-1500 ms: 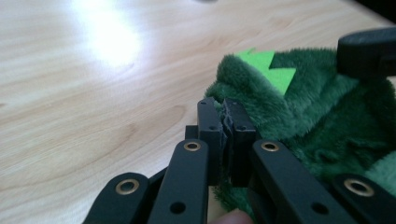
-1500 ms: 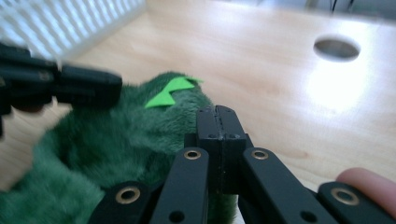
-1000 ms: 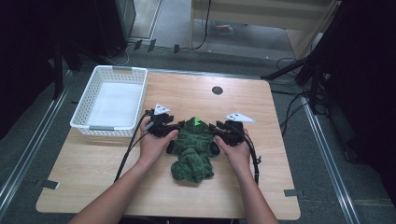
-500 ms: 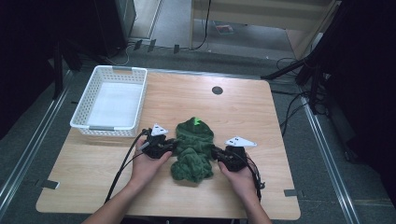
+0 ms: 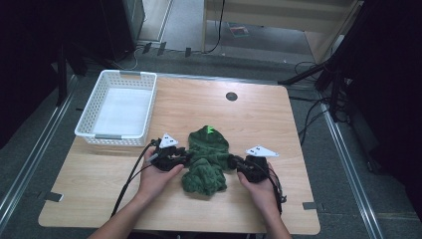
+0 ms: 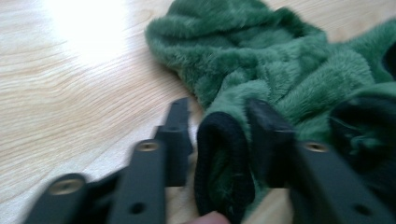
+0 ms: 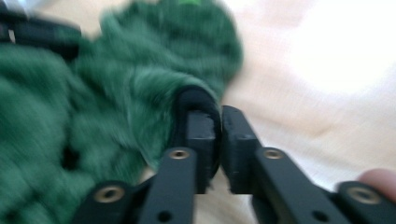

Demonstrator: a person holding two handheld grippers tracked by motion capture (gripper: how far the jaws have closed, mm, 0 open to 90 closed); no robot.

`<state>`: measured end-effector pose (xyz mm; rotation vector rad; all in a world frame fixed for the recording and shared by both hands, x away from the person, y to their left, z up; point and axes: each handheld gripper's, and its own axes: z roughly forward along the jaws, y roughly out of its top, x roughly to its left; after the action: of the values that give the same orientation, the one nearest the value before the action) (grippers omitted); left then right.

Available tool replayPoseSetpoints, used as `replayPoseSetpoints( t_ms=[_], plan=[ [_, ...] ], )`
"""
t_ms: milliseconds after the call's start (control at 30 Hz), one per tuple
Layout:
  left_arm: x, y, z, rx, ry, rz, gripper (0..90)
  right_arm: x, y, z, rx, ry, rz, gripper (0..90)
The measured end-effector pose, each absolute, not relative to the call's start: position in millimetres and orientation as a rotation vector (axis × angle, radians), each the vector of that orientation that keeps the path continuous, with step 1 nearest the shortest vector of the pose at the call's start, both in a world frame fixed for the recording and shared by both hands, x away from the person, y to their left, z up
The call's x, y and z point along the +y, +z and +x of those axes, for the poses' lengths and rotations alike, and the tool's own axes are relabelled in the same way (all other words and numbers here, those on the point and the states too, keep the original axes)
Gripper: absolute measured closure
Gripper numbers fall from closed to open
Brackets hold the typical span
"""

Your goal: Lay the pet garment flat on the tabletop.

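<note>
High view: a green fleece garment (image 5: 205, 160) lies crumpled at the near middle of the surface (image 5: 298, 149), left gripper (image 5: 183, 157) and right gripper (image 5: 236, 163) at its two sides; a white basket (image 5: 119, 77) stands well apart. Left gripper view: the jaws have just been opening, and a black cuff (image 6: 219, 161) sits loosely between them. Right gripper view: the jaws, also just widening, stand narrow, the other cuff's (image 7: 194, 95) edge between them. Close firmly on both cuffs before spreading; cuff placement is legible only close up.
</note>
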<state>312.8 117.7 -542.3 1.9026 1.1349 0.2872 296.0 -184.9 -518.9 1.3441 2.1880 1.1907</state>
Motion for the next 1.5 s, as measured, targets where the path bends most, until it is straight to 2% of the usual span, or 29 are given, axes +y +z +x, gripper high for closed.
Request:
replayPoseSetpoints(
  t_ms=[33, 67, 167, 200, 300, 333, 400, 433, 467, 500, 533, 600, 800, 900, 1100, 1133, 1167, 1200, 1233, 1267, 1433, 1500],
  plan=[
    [121.2, -539.3, 312.5, 1.133, 0.283, 1.886, 49.5, -188.4, -505.0, 294.6, 2.162, 1.266, 1.335, 63.9],
    [128.9, -533.1, 312.1, 1.125, 0.281, 1.837, 48.9, -189.6, -498.4, 293.9, 2.159, 1.292, 1.314, 61.3],
    [137.4, -523.7, 312.3, 1.125, 0.296, 1.776, 52.5, -190.5, -486.4, 291.1, 2.136, 1.323, 1.291, 60.8],
    [137.8, -519.8, 312.9, 1.119, 0.303, 1.762, 53.8, -187.0, -471.9, 290.2, 2.095, 1.373, 1.269, 62.7],
    [126.6, -511.2, 317.2, 1.078, 0.286, 1.778, 57.0, -169.6, -458.4, 292.1, 2.08, 1.433, 1.209, 68.6],
    [110.2, -510.7, 320.2, 1.055, 0.275, 1.837, 57.6, -160.3, -457.8, 293.3, 2.07, 1.426, 1.191, 73.6],
    [103.5, -512.5, 321.7, 1.056, 0.271, 1.861, 59.6, -150.4, -460.2, 295.4, 2.062, 1.406, 1.18, 77.0],
    [91.4, -521.8, 327.2, 1.083, 0.25, 1.907, 60.5, -132.0, -475.9, 306.5, 2.111, 1.372, 1.177, 81.5],
    [91.4, -521.8, 327.2, 1.083, 0.25, 1.907, 62.1, -132.0, -475.9, 306.5, 2.111, 1.372, 1.177, 81.5],
    [89.4, -533.4, 331.7, 1.15, 0.221, 1.928, 63.9, -121.4, -499.5, 318.7, 2.173, 1.284, 1.261, 87.0],
    [89.4, -533.4, 331.7, 1.15, 0.221, 1.928, 64.9, -121.4, -499.5, 318.7, 2.173, 1.284, 1.261, 87.0],
    [97.4, -541.7, 329.4, 1.192, 0.249, 1.937, 66.7, -121.7, -525.2, 319.7, 2.237, 1.173, 1.328, 89.8],
    [102.1, -547.3, 333.5, 1.227, 0.257, 1.927, 67.9, -132.4, -542.4, 325.5, 2.281, 1.111, 1.392, 90.0],
    [92.6, -546.3, 339.0, 1.226, 0.323, 1.954, 68.2, -127.1, -543.9, 338.9, 2.247, 1.094, 1.398, 90.0],
    [86.9, -544.0, 371.0, 1.28, 0.381, 1.956, 66.3, -119.4, -542.6, 366.1, 2.227, 1.078, 1.432, 90.0],
    [90.2, -541.7, 377.9, 1.283, 0.393, 1.93, 63.3, -117.9, -540.4, 374.6, 2.239, 1.068, 1.441, 88.9],
    [90.2, -541.7, 377.9, 1.283, 0.393, 1.93, 61.6, -118.2, -537.9, 375.8, 2.234, 1.082, 1.442, 83.4],
    [93.1, -538.7, 376.9, 1.274, 0.397, 1.911, 61.6, -118.2, -537.9, 375.8, 2.234, 1.082, 1.442, 83.4],
    [97.3, -534.4, 373.5, 1.253, 0.397, 1.891, 58.7, -119.6, -533.4, 374.4, 2.222, 1.115, 1.446, 76.5],
    [105.3, -526.1, 361.7, 1.216, 0.404, 1.834, 55.8, -123.7, -521.8, 365.7, 2.199, 1.211, 1.423, 68.4],
    [115.1, -520.8, 327.3, 1.126, 0.324, 1.796, 52.9, -126.9, -500.8, 338.2, 2.175, 1.349, 1.354, 61.6],
    [120.0, -527.4, 301.7, 1.106, 0.267, 1.804, 52.1, -118.4, -491.4, 314.9, 2.221, 1.482, 1.278, 51.1]
  ],
)
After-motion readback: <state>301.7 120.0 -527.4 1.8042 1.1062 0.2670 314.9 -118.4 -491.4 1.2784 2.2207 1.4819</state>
